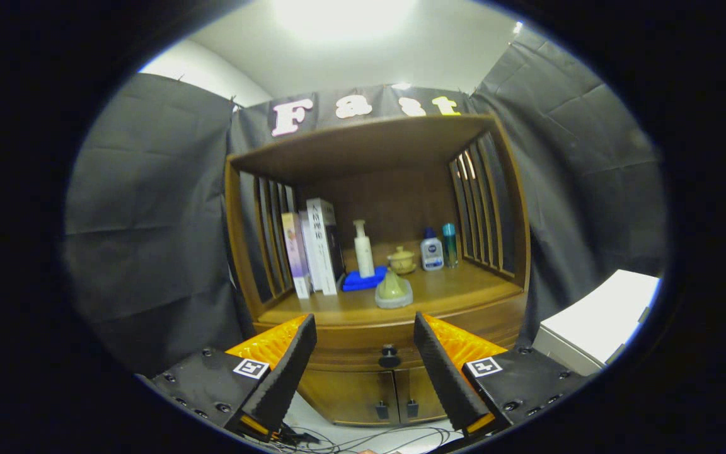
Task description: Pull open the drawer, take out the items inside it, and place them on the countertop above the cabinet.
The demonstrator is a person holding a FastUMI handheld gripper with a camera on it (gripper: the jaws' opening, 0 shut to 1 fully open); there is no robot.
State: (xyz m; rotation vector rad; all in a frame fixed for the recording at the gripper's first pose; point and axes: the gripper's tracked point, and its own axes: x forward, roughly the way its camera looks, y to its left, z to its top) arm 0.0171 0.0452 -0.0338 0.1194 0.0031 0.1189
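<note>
Brown polished wood makes up the cabinet (pixel 375 189) that stands against the black cloth wall, straight ahead at twelve o'clock from the gripper (pixel 364 343). The gripper is spread wide and has nothing in its grasp; its two fingers (pixel 287 366) frame the cabinet front with open space between them. Between the fingertips, a little beyond them, sits the closed wooden drawer (pixel 363 343) with its round dark knob (pixel 389 356) at the middle of the drawer front, nearer the right finger than the left. Below the drawer, at six o'clock from the knob, are two small wooden doors (pixel 375 394) with dark pulls side by side. Above the drawer lies the brown wooden counter (pixel 464 287) inside the slatted open alcove. On the counter, at about ten o'clock from the knob, a few upright books (pixel 316 249) lean against the left slats. Just right of them a tall white pump bottle (pixel 363 249) stands on a flat blue object (pixel 360 282). Near the counter's front edge, at twelve o'clock from the knob, is a pale green cone-shaped piece on a clear base (pixel 393 290). Behind it sits a small yellowish lidded jar (pixel 402 260), then a white bottle with a blue cap (pixel 431 250) and a slim teal bottle (pixel 449 244) toward two o'clock. A white box-like surface (pixel 596 318) lies off at three o'clock, and loose cables (pixel 350 438) trail on the floor below the fingers.
</note>
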